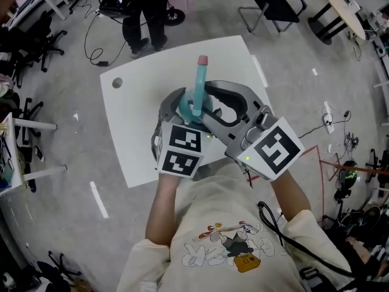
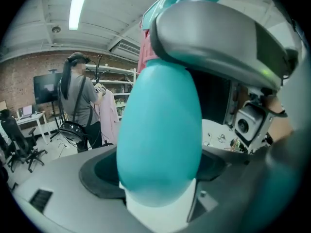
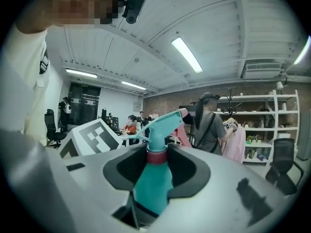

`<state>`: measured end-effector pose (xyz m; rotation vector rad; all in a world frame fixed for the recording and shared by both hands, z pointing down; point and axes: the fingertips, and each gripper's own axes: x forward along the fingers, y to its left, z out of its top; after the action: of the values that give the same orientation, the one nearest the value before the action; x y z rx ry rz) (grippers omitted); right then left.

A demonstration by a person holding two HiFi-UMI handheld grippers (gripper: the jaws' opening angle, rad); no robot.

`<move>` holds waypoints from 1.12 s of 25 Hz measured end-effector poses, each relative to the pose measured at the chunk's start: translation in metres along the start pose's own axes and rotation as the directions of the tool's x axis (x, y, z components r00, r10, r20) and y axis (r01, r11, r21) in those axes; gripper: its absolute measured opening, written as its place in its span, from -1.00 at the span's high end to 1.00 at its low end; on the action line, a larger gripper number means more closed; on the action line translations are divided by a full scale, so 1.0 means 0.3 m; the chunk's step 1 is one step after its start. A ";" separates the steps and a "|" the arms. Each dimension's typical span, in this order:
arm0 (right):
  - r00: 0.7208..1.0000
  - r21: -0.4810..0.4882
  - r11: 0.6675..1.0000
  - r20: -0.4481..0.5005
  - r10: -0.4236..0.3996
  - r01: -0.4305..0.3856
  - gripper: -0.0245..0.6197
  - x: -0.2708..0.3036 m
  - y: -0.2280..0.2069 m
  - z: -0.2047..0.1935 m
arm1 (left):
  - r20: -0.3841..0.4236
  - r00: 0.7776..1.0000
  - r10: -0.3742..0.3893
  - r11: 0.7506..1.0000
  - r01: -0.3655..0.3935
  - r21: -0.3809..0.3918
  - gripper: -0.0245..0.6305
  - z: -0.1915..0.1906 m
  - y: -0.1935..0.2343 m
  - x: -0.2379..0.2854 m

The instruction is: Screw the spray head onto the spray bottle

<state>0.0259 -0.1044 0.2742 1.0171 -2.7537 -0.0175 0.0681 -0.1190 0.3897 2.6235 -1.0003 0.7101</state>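
Observation:
A teal spray bottle (image 1: 197,97) with a pink-tipped spray head (image 1: 202,62) is held up above the white table (image 1: 137,126). My left gripper (image 1: 181,107) is shut on the bottle's body (image 2: 160,130), which fills the left gripper view. My right gripper (image 1: 208,103) comes in from the right and its grey finger (image 2: 218,42) crosses the bottle's upper part. In the right gripper view the dark pads (image 3: 192,171) flank the maroon collar (image 3: 156,157) under the spray head (image 3: 163,125), shut on the neck there. The head sits on the bottle (image 3: 151,186).
The table has a small round grey hole (image 1: 117,83) near its far left corner. A person (image 1: 147,14) stands beyond the table's far edge. Office chairs (image 1: 273,5), a round table (image 1: 340,8) and cables (image 1: 331,117) lie around on the grey floor.

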 end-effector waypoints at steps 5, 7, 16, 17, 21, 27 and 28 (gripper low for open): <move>1.000 0.021 1.000 0.018 -0.017 0.016 0.50 -0.006 0.007 -0.004 | 0.024 0.998 -0.060 0.998 0.060 -0.025 -0.32 0.005 -0.014 0.003; 1.000 0.016 1.000 -0.029 0.009 -0.008 0.49 -0.032 0.006 -0.032 | 0.036 0.997 -0.075 0.997 0.076 -0.014 -0.32 0.010 -0.012 -0.002; 0.966 -0.011 0.967 -0.059 0.252 -0.253 0.16 -0.194 -0.024 0.019 | 0.004 0.970 -0.245 0.948 0.239 0.213 -0.32 0.035 -0.023 -0.065; 0.956 -0.020 0.957 -0.065 0.287 -0.289 0.12 -0.202 -0.032 0.032 | -0.010 0.960 -0.279 0.930 0.273 0.245 -0.32 0.035 -0.029 -0.076; 0.903 -0.032 0.904 -0.077 0.422 -0.426 0.04 -0.229 -0.027 0.065 | -0.068 0.904 -0.422 0.837 0.417 0.353 -0.32 0.008 -0.104 -0.130; 0.686 -0.004 0.689 -0.096 0.721 -0.725 0.00 -0.278 0.135 0.029 | -0.162 0.787 -0.595 0.682 0.601 0.416 -0.32 -0.077 -0.283 -0.206; 0.640 0.012 0.643 -0.092 0.763 -0.765 0.00 -0.289 0.169 0.019 | -0.179 0.767 -0.616 0.656 0.625 0.423 -0.32 -0.092 -0.310 -0.216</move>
<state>0.0565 -0.0102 0.2564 -0.2394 -2.8451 0.1158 0.0792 -0.0037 0.3745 3.0483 0.1693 0.8542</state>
